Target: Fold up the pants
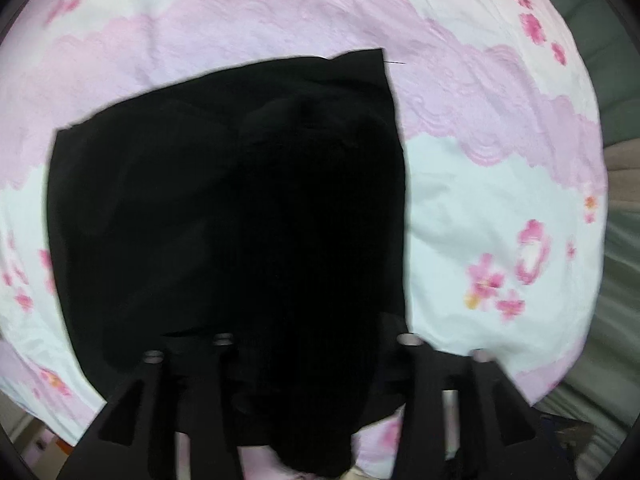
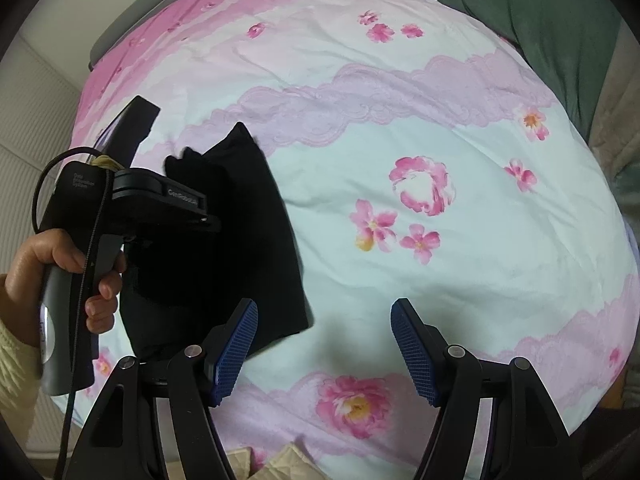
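A: Black pants (image 1: 224, 208) lie folded on the floral bedspread (image 2: 460, 140), bunched up between the left gripper's (image 1: 312, 360) jaws. Clamped? Cannot tell.

B: Right gripper (image 2: 324, 344), jaws wide apart, just beside the pants. Green blanket (image 2: 540, 28) behind.

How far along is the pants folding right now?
Mostly done, it seems: the black pants lie as a compact folded bundle on the floral bedspread. In hand: the left gripper is over the bundle, its fingertips hidden by cloth. The right gripper is open and empty. Left: perhaps a final fold or smoothing.
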{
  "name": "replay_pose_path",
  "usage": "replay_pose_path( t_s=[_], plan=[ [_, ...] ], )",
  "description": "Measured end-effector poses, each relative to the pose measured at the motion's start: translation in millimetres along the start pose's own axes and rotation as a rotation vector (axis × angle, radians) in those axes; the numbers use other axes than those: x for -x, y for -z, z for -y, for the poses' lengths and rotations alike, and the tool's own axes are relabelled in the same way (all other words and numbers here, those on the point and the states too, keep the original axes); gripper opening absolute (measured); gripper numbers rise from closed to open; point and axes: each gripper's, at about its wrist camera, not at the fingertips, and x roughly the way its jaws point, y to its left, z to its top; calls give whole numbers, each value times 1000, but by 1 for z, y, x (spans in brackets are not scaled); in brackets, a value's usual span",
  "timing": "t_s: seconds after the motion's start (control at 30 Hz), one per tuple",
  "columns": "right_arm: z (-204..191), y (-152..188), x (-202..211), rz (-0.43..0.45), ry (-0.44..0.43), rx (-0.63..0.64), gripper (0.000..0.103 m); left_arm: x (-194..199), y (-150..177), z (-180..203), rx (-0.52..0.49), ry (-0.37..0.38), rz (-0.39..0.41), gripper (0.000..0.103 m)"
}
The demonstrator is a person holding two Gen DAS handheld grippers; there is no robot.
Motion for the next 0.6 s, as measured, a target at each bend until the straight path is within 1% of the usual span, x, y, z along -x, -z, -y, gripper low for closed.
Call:
replay_pose_path(
  t_s=[0.1, 0.13, 0.17, 0.27, 0.37, 0.5, 0.6],
  plan=[
    [-1, -2, 0, 4, 7, 8, 70, 13, 2, 4, 17, 157, 6, 57],
    [-2, -3, 0, 7, 5, 9, 70, 21, 3, 6, 7, 192, 21, 59],
    [-2, -3, 1, 9, 2, 8, 70, 28, 4, 6, -3, 203, 42, 59],
    [-6, -3, 1, 11, -6, 19, 70, 56, 12, -1, -70, 188, 118, 61],
    [-10, -3, -2, 6, -9, 32, 70, 76, 27, -26, -96, 134, 185, 64],
    [-20, 0, -8, -10, -18, 56, 70, 84, 59, -77, -68, 92, 243, 65],
    [-31, 3, -13, -25, -17, 86, 70, 84, 90, -123, -8, 67, 270, 65]
  ],
)
